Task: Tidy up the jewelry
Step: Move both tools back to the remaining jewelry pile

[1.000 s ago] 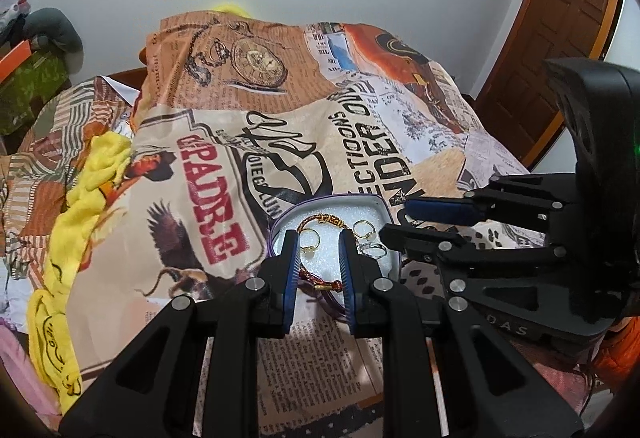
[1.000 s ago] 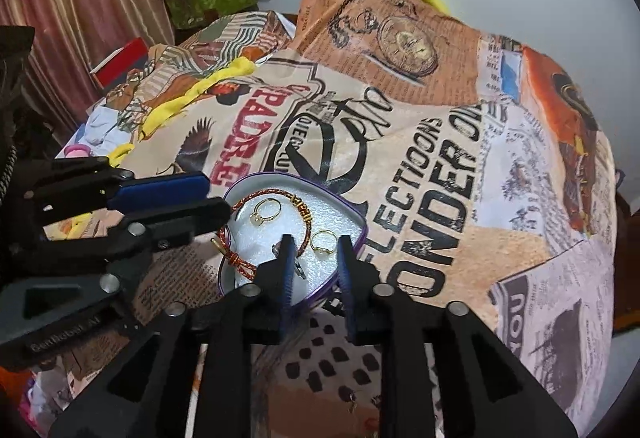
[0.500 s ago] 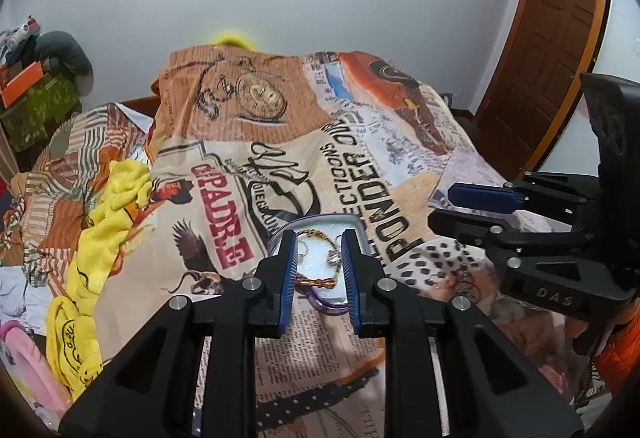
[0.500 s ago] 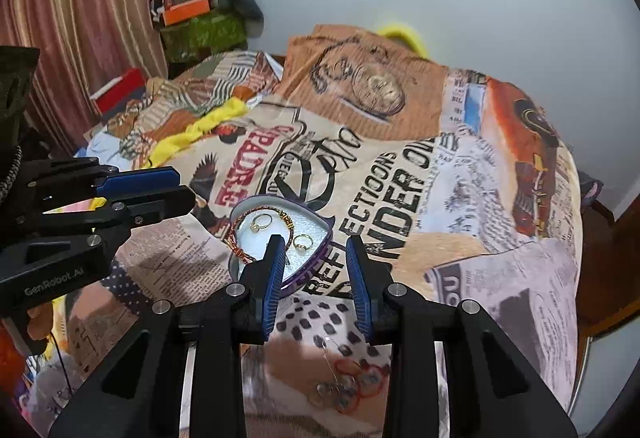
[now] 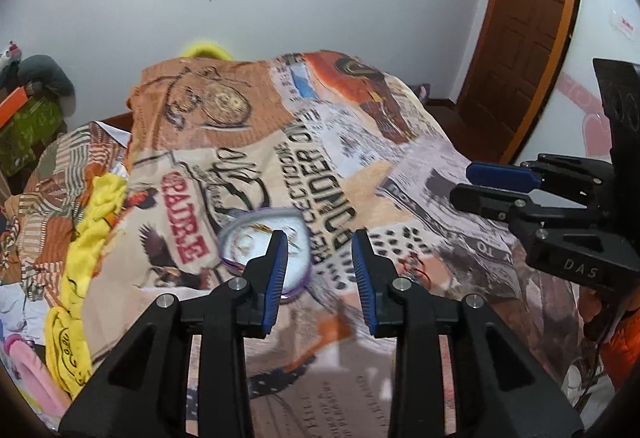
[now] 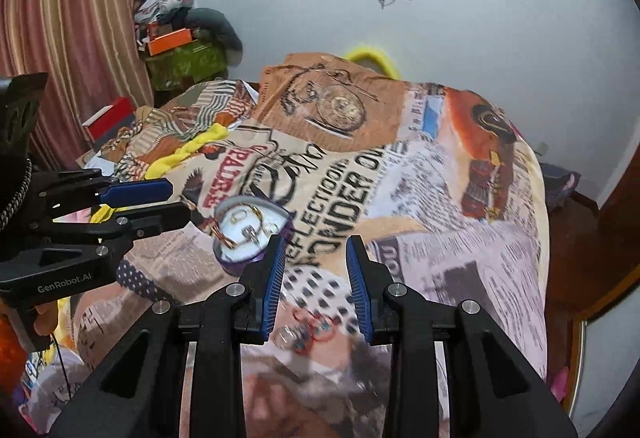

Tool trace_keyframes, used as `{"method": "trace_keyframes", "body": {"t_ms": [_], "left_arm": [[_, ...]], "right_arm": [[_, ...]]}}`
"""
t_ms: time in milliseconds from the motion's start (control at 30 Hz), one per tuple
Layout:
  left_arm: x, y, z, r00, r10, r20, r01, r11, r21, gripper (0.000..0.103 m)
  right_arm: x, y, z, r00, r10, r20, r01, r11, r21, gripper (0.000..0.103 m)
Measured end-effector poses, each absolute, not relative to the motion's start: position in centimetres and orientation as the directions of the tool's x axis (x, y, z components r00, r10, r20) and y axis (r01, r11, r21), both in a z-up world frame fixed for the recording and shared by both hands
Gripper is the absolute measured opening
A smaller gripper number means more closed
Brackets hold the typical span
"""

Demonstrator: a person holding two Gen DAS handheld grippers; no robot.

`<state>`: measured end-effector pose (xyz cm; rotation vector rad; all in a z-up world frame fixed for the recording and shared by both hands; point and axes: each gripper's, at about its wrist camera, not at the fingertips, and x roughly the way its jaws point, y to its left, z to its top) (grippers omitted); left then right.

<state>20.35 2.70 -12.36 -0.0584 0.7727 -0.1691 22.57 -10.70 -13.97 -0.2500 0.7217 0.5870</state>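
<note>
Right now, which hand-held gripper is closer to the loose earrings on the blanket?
Right. The right hand-held gripper hangs just above the loose earrings; the left hand-held gripper sits off to their left, by the heart-shaped tray.

Soft, even indoor light fills both fisheye views, with faint shadows on the printed bedspread (image 5: pixel 304 142). Motion blur smears the near fabric toward 6 o'clock and the heart-shaped tray (image 6: pixel 256 234). Black vignette rings each frame; the door (image 5: pixel 532 22) bows at 2 o'clock.

Left tongs (image 5: pixel 320 262) agape, empty; right tongs (image 6: pixel 316 266) agape, empty.
</note>
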Motion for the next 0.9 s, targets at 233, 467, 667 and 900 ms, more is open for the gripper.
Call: {"method": "trace_keyframes", "body": {"t_ms": [233, 467, 667, 900], "left_arm": [[20.9, -0.3, -15.4, 0.627, -0.226, -0.746, 0.183, 0.973, -0.141, 0.032], [21.1, -3.2, -17.9, 0.555, -0.260, -0.790, 0.243, 0.959, -0.145, 0.032], [21.5, -4.8, -19.6, 0.516, -0.260, -0.816, 0.274, 0.953, -0.131, 0.032], [22.4, -5.5, -20.4, 0.505, -0.275, -0.818, 0.301, 0.945, -0.132, 0.032]], "right_arm": [[22.5, -13.8, -15.3, 0.591, 0.387, -0.708, -0.546, 0.838, 0.002, 0.028], [22.3, -16.0, -17.2, 0.564, 0.376, -0.735, -0.516, 0.855, 0.041, 0.028], [22.2, -16.8, -18.7, 0.542, 0.361, -0.758, -0.511, 0.858, 0.044, 0.028], [22.3, -17.0, -19.8, 0.512, 0.370, -0.775, -0.517, 0.853, 0.067, 0.028]]}}
